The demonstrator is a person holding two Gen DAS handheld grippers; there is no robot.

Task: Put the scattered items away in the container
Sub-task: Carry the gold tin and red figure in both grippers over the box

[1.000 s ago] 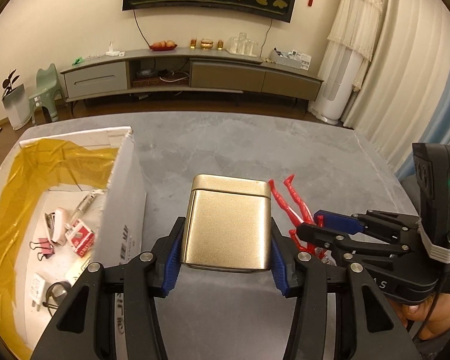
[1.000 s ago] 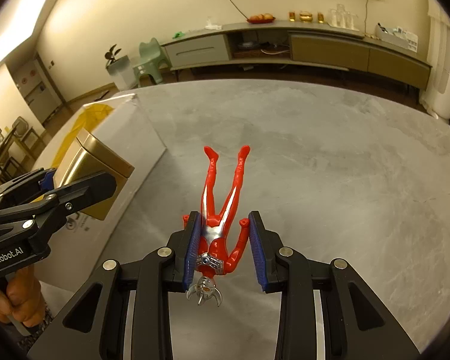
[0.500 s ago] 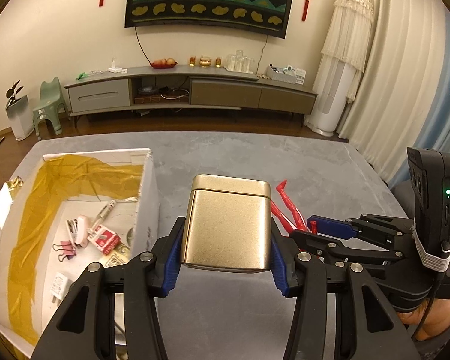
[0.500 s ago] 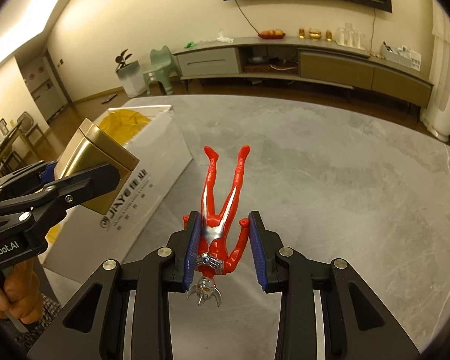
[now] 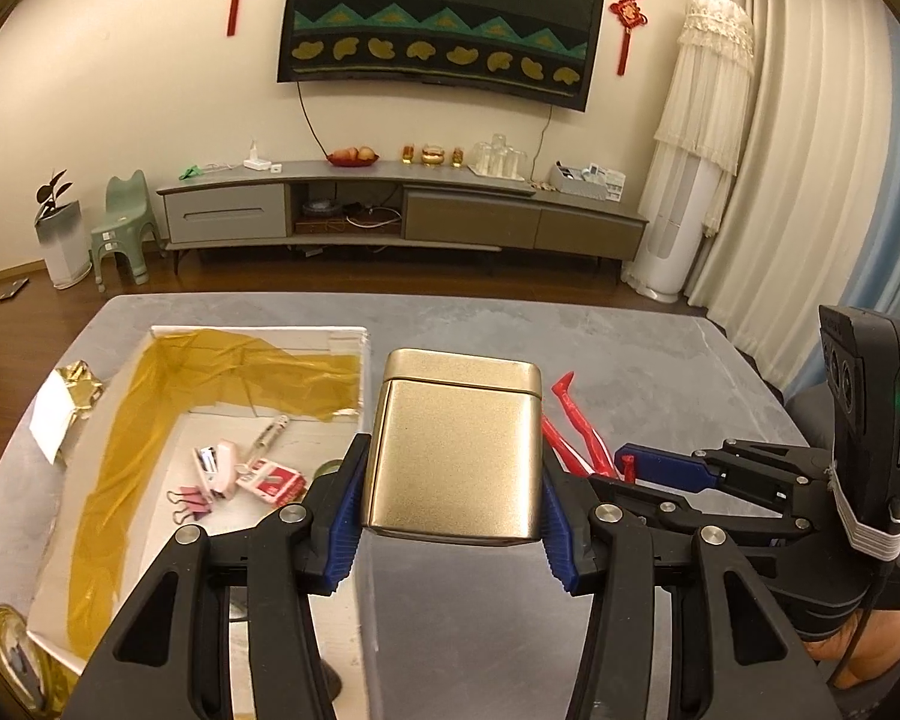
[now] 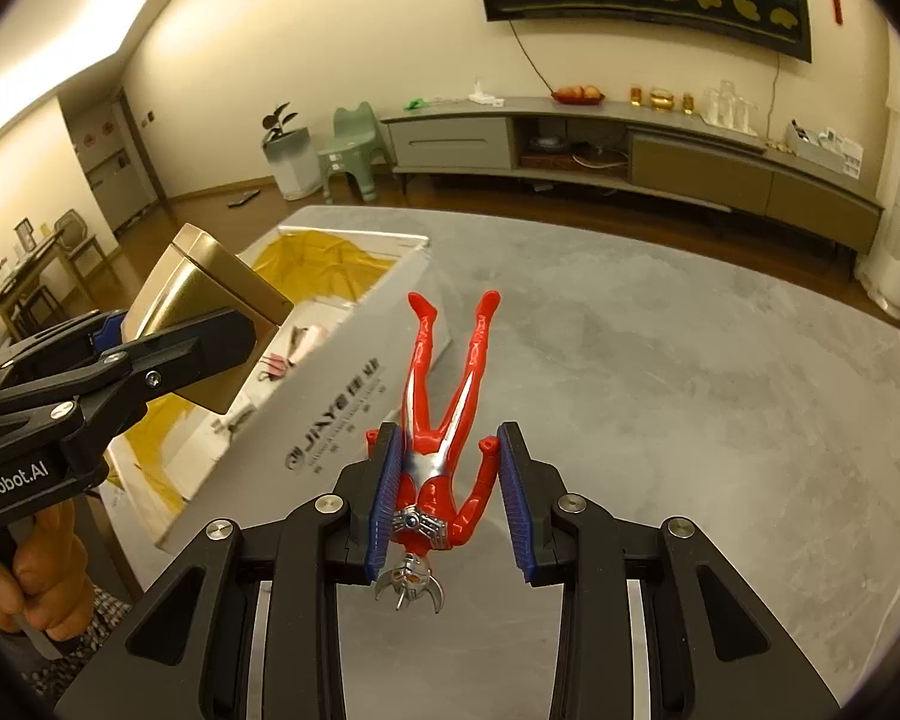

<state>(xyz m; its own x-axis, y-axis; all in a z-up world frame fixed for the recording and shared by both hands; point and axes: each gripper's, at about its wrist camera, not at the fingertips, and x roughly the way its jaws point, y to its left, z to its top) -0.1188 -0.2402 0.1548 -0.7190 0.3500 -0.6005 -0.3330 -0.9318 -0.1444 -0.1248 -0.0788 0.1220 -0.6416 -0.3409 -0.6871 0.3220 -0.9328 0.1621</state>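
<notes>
The box (image 5: 363,360) sits on the left part of the grey tabletop (image 5: 630,354), open at the top and lined with yellow film. Several small items already lie on its floor: a pink stapler (image 5: 215,467), a red-and-white packet (image 5: 270,480), pink binder clips (image 5: 186,504) and a pen-like thing (image 5: 267,432). That part of the tidying is done.

Two items are in the air, neither yet in the box. The left gripper (image 5: 453,510) holds a gold tin (image 5: 456,450), its blue fingers (image 5: 345,516) pressed against the tin's two sides. In the left wrist view the tin hangs just to the right of the box's near wall; in the right wrist view it (image 6: 204,300) appears over the box's edge and interior, so I judge it close to a drop point but not released. The right gripper (image 6: 450,498) holds a red figure (image 6: 444,420) by its torso, head toward the camera and legs pointing away, fingers narrow around it. The figure hangs over the tabletop just beside the box's printed outer wall (image 6: 330,432), still outside it.

The tabletop visible in the right wrist view carries no other loose items, though the near edge below both grippers is hidden. At the left of the box a crumpled bit of gold and white wrapping (image 5: 66,402) lies on the tabletop, and a roundish thing shows at the lower left corner; whether either belongs to the task I cannot tell.

What is left, by my reading: set the tin in the box, then the figure, and the job looks nearly finished.
</notes>
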